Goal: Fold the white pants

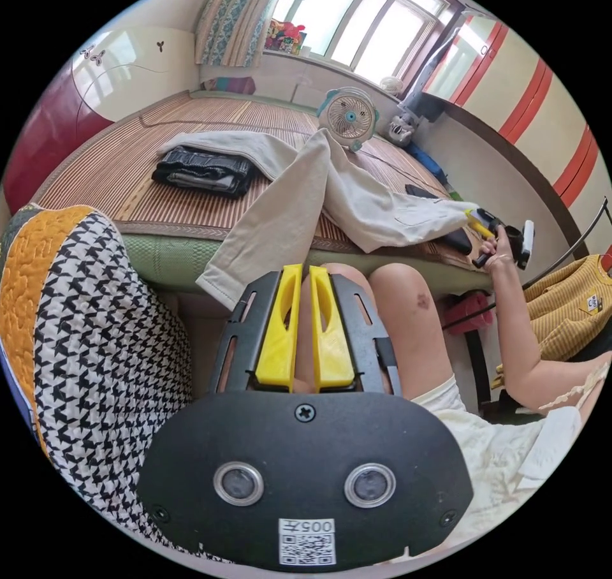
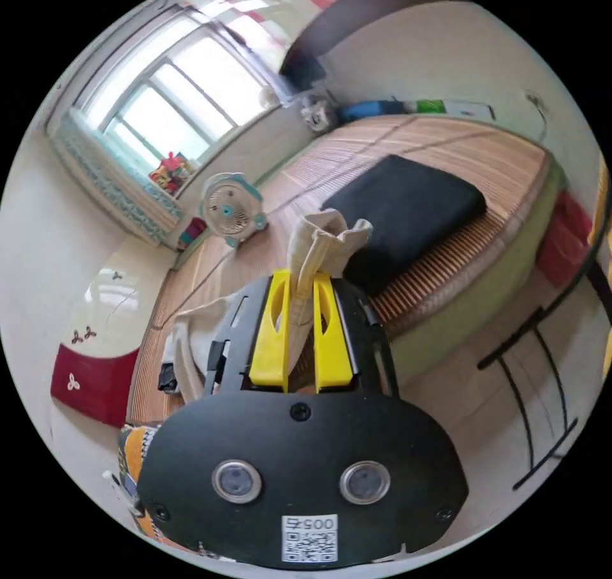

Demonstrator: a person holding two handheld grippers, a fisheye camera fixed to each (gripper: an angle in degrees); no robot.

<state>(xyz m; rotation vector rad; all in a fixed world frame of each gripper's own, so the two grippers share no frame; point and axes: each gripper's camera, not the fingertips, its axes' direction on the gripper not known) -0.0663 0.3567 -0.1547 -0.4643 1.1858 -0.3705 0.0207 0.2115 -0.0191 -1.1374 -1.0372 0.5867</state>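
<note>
Left gripper view puts the left gripper (image 1: pixel 305 324) nearest, its yellow jaws drawn almost together with only a thin slit between them and nothing caught there; it hangs off the bed, above the person's knees. At 9 o'clock a houndstooth cushion (image 1: pixel 108 362) with an orange border crowds the near edge. Beyond the jaws, toward 12 o'clock, the white pants (image 1: pixel 299 190) lie spread on the bed (image 1: pixel 95 177), which carries a slatted mat: one leg droops over the bed's front edge, the other runs back toward 11 o'clock, and the waist end stretches out to 3 o'clock, where the right gripper (image 1: pixel 475 220) meets it in the person's hand (image 1: pixel 500 247). Just behind the pants at 10 o'clock sits a folded dark garment (image 1: pixel 201 169), and farther off at 12 o'clock a small fan (image 1: pixel 349 115) stands before the window. Right gripper view confirms the hold: the right gripper's jaws are clamped on a bunched fold of the pale cloth, which sticks up past the tips, with a black cushion (image 2: pixel 408 212) on the bed beyond at 1 o'clock. I judge the folding hardly begun: the legs are splayed, no crease is laid, and aligning the legs and doubling them over all remain.
</note>
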